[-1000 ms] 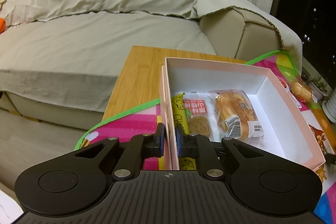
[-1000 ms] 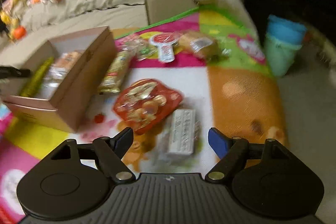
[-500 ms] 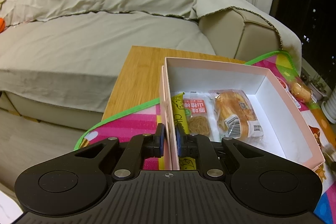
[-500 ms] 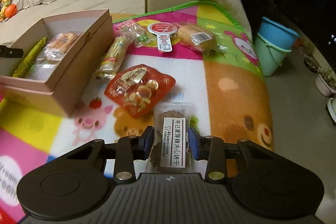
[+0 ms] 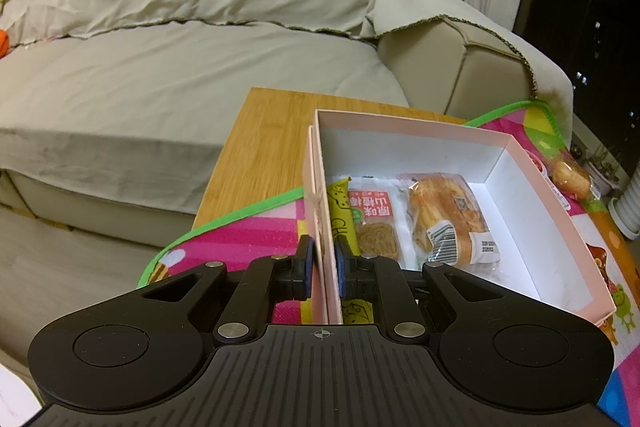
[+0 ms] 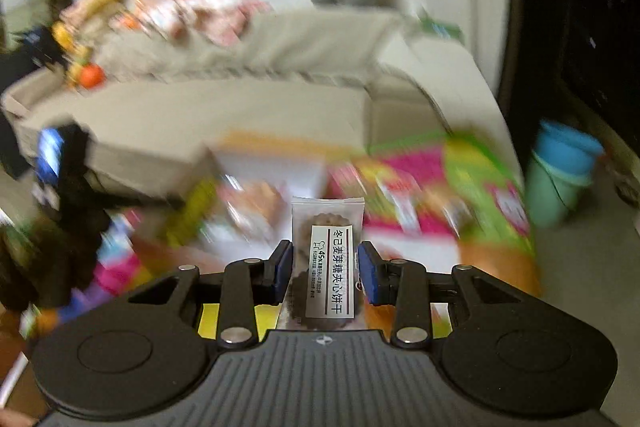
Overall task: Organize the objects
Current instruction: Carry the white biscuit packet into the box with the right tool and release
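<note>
The right gripper (image 6: 325,269) has just closed its jaws on the biscuit packet (image 6: 327,259) and lifted it off the play mat, so it now hangs above the desk. The left gripper (image 5: 321,267) stays clenched on the pink box (image 5: 560,227) wall, steadying it for the likely drop-in.

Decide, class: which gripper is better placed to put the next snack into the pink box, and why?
Right. The right gripper already holds a biscuit packet, while the left gripper is clamped on the pink box wall, steadying it.
</note>
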Demonstrator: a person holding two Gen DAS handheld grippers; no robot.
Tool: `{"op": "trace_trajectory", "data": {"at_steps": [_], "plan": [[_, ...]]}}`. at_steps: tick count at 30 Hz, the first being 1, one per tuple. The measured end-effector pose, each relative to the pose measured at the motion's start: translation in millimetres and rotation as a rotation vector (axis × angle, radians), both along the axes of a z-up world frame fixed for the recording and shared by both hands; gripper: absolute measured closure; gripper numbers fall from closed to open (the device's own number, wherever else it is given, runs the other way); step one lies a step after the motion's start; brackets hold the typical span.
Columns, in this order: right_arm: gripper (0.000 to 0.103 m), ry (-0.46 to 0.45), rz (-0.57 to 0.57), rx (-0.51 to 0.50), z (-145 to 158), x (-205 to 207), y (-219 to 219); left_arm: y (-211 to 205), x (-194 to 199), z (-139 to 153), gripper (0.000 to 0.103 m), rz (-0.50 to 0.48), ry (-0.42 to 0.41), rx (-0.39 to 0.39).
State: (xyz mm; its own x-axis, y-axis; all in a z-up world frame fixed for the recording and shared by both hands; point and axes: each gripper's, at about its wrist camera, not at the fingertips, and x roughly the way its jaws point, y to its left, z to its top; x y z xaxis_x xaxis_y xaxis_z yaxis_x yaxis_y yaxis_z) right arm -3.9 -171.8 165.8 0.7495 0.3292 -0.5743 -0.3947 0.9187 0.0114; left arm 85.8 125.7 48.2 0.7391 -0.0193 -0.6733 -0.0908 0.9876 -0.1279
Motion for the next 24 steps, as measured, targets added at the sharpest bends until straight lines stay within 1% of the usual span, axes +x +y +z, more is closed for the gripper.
{"op": "trace_trajectory", "data": {"at_steps": [2,4,5,6,8,10,11,12,14,20,24], "plan": [[0.068,-0.055,0.043,0.029,13.9,6.3,16.7,0.0,0.0,0.0,0.089,-0.004,0.001,0.001],[0.068,-0.088,0.088,0.056,22.2,14.8,32.2,0.7,-0.5,-0.7,0.089,-0.008,0.002,-0.001],[0.064,-0.101,0.107,0.070,24.3,20.4,39.7,0.9,-0.6,-0.9,0.089,-0.008,0.003,-0.002],[0.056,-0.111,0.120,0.086,25.3,25.8,46.1,0.7,-0.5,-0.9,0.089,-0.007,0.003,-0.001],[0.048,-0.125,0.127,0.109,25.4,32.2,54.9,0.7,-0.5,-1.1,0.089,-0.007,0.003,0.005],[0.045,-0.129,0.127,0.121,22.7,35.9,57.4,0.3,-0.7,-1.3,0.089,-0.008,0.004,0.009],[0.040,-0.124,0.122,0.128,20.2,37.6,55.4,0.5,-0.8,-1.4,0.089,-0.008,0.004,0.009],[0.036,-0.121,0.112,0.129,17.2,38.8,53.1,0.1,-0.8,-1.3,0.089,-0.008,0.003,0.009],[0.035,-0.112,0.073,0.112,8.8,39.4,41.6,0.0,-0.9,-1.3,0.089,-0.007,0.002,0.010],[0.033,-0.037,-0.090,0.059,-26.3,43.2,-6.6,-2.2,-0.8,-1.3,0.090,-0.004,0.002,0.015],[0.032,0.027,-0.167,0.037,-53.8,44.9,-27.6,-2.6,-0.8,-1.3,0.090,-0.005,0.003,0.016]]}}
